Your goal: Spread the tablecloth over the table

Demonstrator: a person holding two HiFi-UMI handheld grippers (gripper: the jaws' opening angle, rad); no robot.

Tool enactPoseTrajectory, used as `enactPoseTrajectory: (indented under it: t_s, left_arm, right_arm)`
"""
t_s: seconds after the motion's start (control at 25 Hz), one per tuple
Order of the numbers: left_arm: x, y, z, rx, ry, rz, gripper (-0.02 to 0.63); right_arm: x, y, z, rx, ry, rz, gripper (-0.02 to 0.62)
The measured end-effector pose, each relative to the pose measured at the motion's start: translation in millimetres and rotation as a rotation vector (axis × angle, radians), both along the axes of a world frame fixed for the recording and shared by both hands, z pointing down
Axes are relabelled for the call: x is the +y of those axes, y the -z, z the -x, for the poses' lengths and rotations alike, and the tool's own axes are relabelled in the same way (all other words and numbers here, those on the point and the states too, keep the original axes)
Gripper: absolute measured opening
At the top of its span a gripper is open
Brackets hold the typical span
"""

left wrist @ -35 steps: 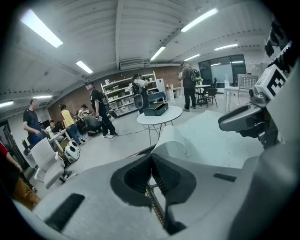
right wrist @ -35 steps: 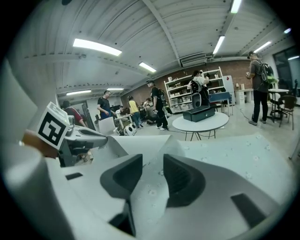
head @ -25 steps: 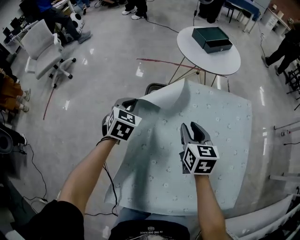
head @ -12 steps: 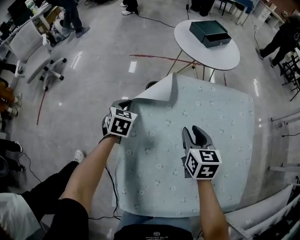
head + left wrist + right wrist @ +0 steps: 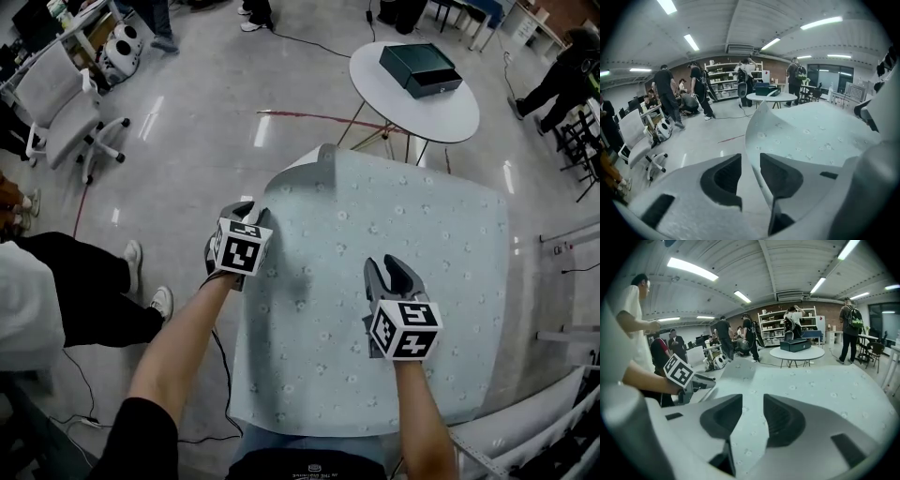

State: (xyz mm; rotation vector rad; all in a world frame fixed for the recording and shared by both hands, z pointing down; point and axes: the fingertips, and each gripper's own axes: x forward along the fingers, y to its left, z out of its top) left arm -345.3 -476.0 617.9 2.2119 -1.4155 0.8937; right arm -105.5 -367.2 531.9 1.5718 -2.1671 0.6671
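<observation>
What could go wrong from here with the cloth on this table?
The left tongs have just been opening, with the edge of the tablecloth between them but not pinched; pulling back could snag and drag it. The far-left corner curls up, so it may settle folded. The right tongs are open above it, so nothing pins it against sliding.

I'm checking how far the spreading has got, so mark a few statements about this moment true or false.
The far left corner of the cloth lies flat: false, it curls up.
A dark box sits on the round table: true.
The left tongs clamp the cloth: false, their jaws have just been opening and stand apart around the cloth's edge.
The right tongs are open above the cloth: true.
</observation>
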Motion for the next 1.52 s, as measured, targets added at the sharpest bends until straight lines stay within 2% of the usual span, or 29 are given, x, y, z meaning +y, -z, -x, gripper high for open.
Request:
enactPoseTrajectory:
  t_s: [0.2,0.56,0.76,1.16,1.52]
  left_arm:
    - [3,22,1,0.031,0.005,-0.032,0.144]
    - [34,107,-17,0.095,-0.008,-0.142,0.163]
    - [52,145,-33,0.121,-0.003,-0.199,0.173]
    - [130,203,-79,0.097,0.016,-0.297,0.189]
    - [220,238,-132,0.059,0.037,-0.36,0.195]
  right_arm:
    - [3,10,7,-0.008,0.001,-0.007,0.145]
    - [19,53,4,-0.018,0.007,-0.047,0.146]
    - [32,77,-16,-0.016,0.001,-0.084,0.145]
    - [79,115,-60,-0.07,0.034,-0.165,0.145]
    - [148,140,-102,-0.115,0.089,-0.22,0.146]
